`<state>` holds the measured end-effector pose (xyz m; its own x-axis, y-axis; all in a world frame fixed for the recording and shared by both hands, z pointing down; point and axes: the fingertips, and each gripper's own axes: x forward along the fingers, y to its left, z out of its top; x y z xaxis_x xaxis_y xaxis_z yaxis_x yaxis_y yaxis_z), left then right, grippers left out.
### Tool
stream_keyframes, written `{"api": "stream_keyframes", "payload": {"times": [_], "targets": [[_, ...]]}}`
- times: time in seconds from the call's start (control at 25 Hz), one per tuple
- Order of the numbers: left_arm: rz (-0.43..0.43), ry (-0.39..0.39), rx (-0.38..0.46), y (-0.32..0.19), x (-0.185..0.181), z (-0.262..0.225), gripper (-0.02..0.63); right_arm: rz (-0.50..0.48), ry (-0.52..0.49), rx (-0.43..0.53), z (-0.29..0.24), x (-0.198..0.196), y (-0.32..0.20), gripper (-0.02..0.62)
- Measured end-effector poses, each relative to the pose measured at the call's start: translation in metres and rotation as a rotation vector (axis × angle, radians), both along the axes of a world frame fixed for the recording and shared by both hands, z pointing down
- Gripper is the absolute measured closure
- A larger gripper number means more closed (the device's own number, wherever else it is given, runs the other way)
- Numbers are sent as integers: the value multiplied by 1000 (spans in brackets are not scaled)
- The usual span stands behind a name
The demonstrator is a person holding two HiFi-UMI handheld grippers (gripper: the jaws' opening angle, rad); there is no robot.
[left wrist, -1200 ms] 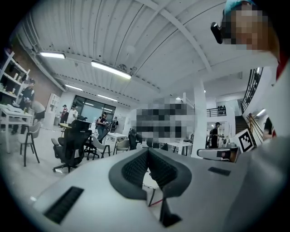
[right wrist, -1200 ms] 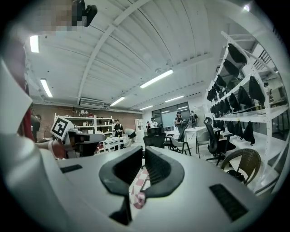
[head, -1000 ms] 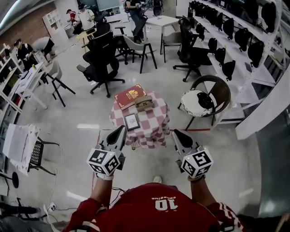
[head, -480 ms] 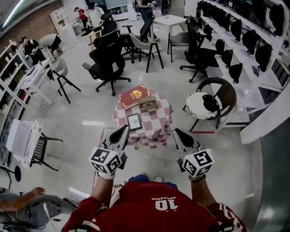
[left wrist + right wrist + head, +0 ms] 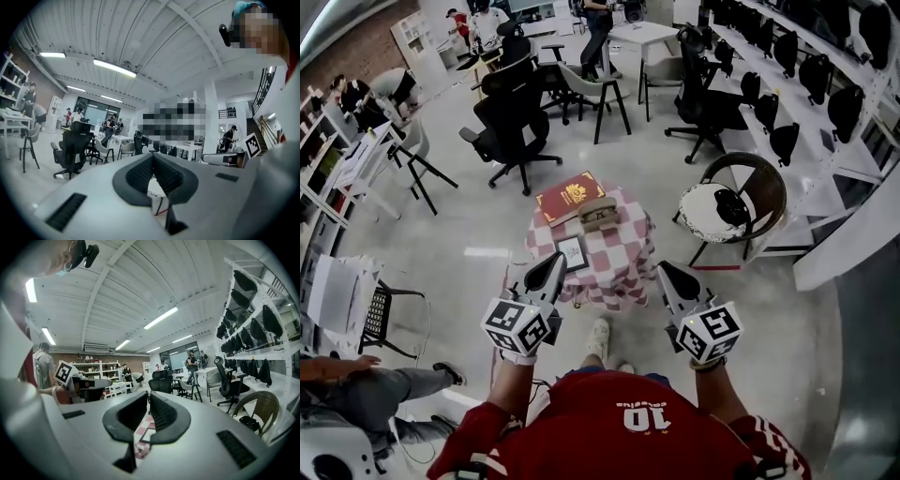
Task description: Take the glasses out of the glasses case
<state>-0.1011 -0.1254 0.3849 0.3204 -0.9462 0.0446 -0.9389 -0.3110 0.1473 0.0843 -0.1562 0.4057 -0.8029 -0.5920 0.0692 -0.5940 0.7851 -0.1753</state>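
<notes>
Not begun: I hold left gripper (image 5: pixel 553 265) and right gripper (image 5: pixel 667 274) short of the table (image 5: pixel 619 267), fingers (image 5: pixel 139 175) closed on nothing, glasses case (image 5: pixel 598 213) untouched mid-frame.

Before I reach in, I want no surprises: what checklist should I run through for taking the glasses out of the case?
1. Left gripper empty: ok, jaws together on nothing.
2. Right gripper empty: ok, jaws together, nothing between.
3. Jaws open for a grasp: not ok, both shut.
4. Glasses case in sight: ok, on the checked table beside the red book.
5. Grippers at the case: not ok, both well short of it.
6. Case open, glasses visible: cannot tell, too small.
</notes>
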Motion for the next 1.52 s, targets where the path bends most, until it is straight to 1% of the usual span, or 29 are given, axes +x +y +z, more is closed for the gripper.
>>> {"api": "stream_keyframes", "payload": {"times": [0.2, 0.32, 0.56, 0.72, 0.84, 0.92, 1.04, 1.32, 1.52], "targets": [[28, -12, 24, -32, -4, -4, 598, 38, 6, 8, -7, -1, -26, 566], [41, -25, 21, -50, -9, -3, 598, 43, 13, 19, -11, -8, -41, 566], [69, -94, 20, -74, -10, -3, 595, 23, 20, 28, -13, -24, -61, 566], [77, -158, 14, -84, -9, 3, 532, 10, 16, 18, -12, -30, -68, 566], [87, -194, 12, -92, -7, 9, 508, -1, 17, 6, -6, -33, -72, 566], [92, -213, -2, -98, -8, 16, 500, -5, 19, 0, -2, -35, -76, 566], [100, -234, -48, -107, -12, 29, 500, -12, 23, -8, 4, -40, -82, 565], [117, -298, -95, -150, -30, 61, 500, -13, 28, -30, 12, -50, -103, 566], [156, -381, -139, -189, -40, 101, 500, -3, 28, -43, 15, -61, -126, 566]]}}
